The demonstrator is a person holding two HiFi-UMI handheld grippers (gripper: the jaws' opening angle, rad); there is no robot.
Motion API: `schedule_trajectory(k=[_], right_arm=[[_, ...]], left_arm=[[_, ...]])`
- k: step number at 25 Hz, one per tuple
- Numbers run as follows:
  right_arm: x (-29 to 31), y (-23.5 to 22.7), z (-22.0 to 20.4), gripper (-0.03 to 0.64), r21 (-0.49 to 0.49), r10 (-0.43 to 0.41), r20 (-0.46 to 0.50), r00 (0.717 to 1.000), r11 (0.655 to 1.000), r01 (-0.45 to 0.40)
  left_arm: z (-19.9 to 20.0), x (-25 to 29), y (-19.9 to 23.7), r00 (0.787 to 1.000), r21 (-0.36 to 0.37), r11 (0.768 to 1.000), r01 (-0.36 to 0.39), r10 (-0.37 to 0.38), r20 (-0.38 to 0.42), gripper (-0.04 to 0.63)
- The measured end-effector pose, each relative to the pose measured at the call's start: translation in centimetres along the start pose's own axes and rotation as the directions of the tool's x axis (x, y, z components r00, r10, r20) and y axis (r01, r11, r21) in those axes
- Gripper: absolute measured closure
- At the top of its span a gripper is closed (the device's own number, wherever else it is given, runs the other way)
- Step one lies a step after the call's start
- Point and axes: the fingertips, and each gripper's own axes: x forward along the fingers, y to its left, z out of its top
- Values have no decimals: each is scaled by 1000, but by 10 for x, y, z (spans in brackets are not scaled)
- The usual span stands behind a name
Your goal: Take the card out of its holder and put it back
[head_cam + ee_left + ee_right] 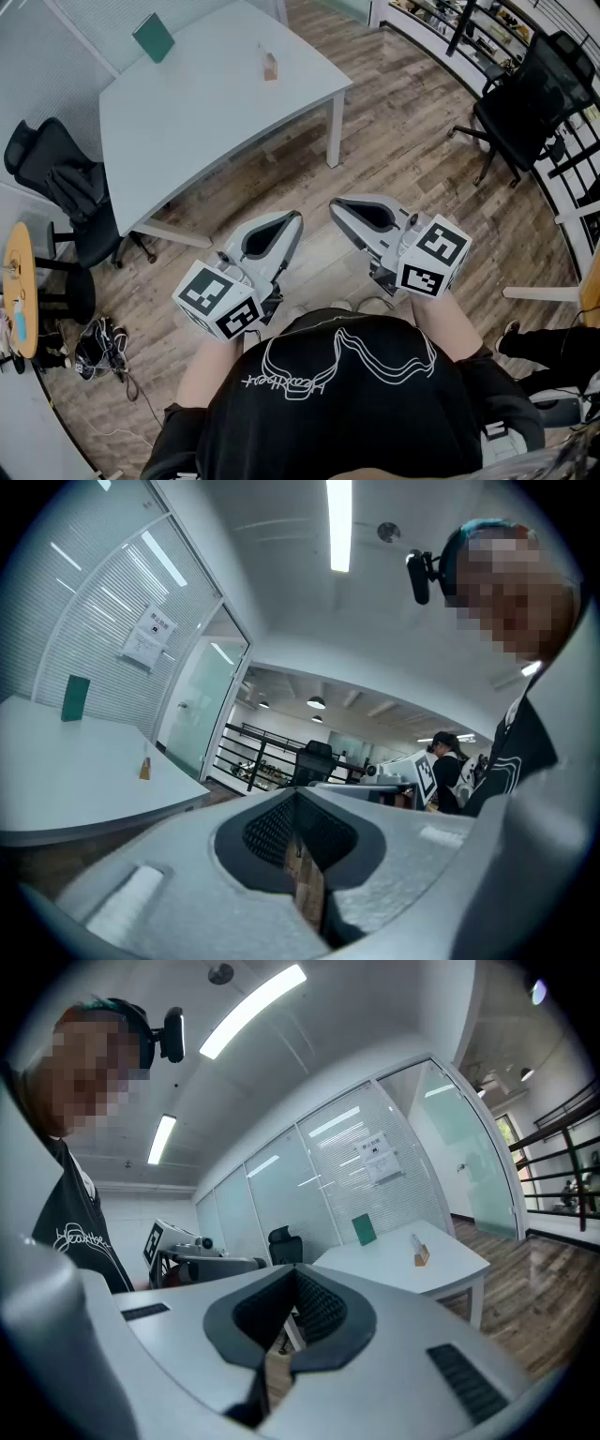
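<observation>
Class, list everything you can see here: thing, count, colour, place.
Large white table: one, white, ahead on the plank floor.
Flat green rectangular panel: one, green, upright at the table's far corner.
Small wooden card holder: one, light brown, on the table's far side.
Black office chairs: two, black, one left of table, one far right.
Round wooden side table: one, tan, far left.
Pair of shoes: one, dark, floor at left.
Left tongs: one, grey, shut, empty, lower left.
Right tongs: one, grey, shut, empty, lower right.
</observation>
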Motion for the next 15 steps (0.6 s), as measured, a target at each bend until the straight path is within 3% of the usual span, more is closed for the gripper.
schedule_trajectory(k=[4, 15], right_arm=[[-17, 3, 0, 611, -6, 9, -5, 1000, 1000, -9], [-65, 13, 10, 611, -63, 42, -1, 999, 997, -42]], left_arm=[[5, 6, -17, 1000, -16, 1000, 6, -6, 31, 584], [17, 20, -73, 995, 24, 999, 35, -37, 96, 584]])
